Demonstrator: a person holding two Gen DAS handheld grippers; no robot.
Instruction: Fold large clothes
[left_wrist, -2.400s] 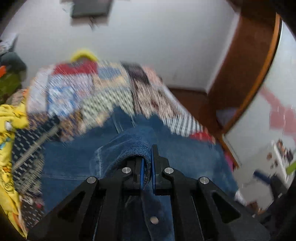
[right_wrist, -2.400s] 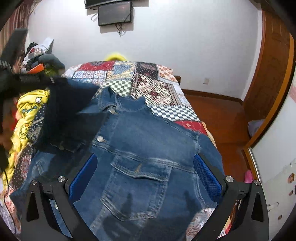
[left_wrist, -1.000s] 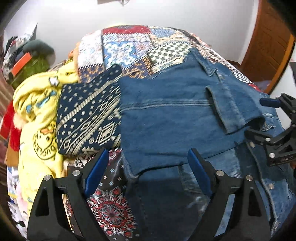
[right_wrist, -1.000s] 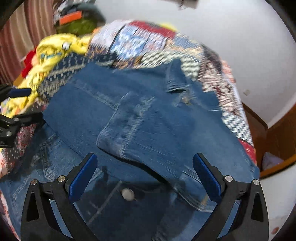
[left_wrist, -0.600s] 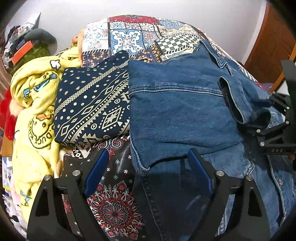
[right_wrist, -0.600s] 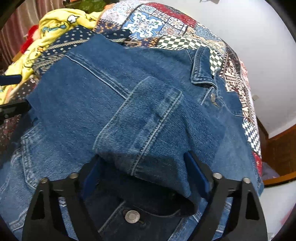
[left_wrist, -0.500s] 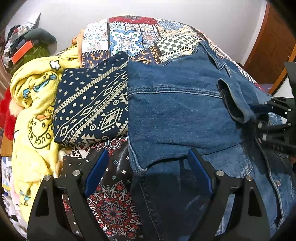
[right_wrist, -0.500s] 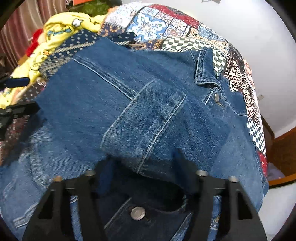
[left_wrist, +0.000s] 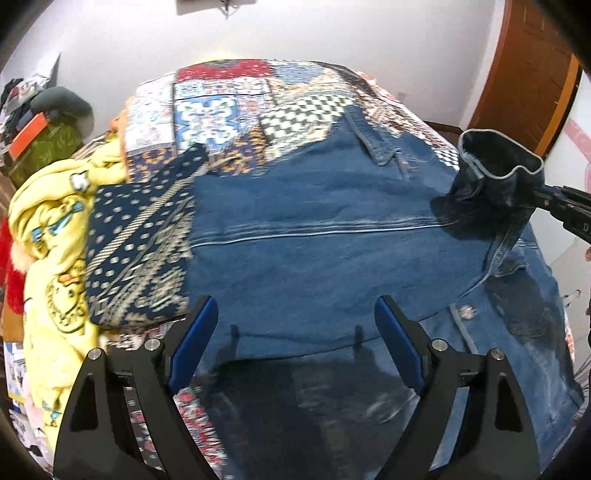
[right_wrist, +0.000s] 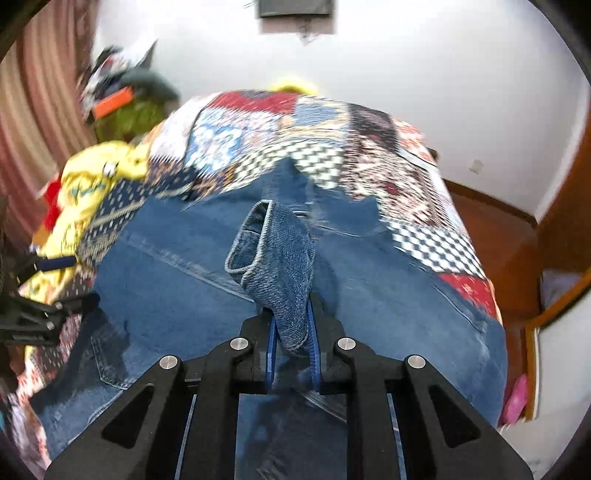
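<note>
Denim jacket (left_wrist: 314, 240) spread across the patchwork bed (left_wrist: 221, 110), reaching its near edge. Right gripper (right_wrist: 291, 347) clenched on the sleeve cuff (right_wrist: 277, 258), raised off the jacket's body; left gripper (left_wrist: 295, 332) released, empty, above the folded left panel. Step: folding the sleeve. Next: lay the cuff flat, inside the jacket's outline

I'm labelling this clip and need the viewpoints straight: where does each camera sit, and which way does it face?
Left wrist: on the left tool, looking down over the denim jacket on the patchwork bed; its open blue pads show.
Right wrist: on the right tool, facing the same bed; its pads pinch the jacket's sleeve cuff.
Shared: jacket, bedspread, yellow blanket; each view shows the other tool.
</note>
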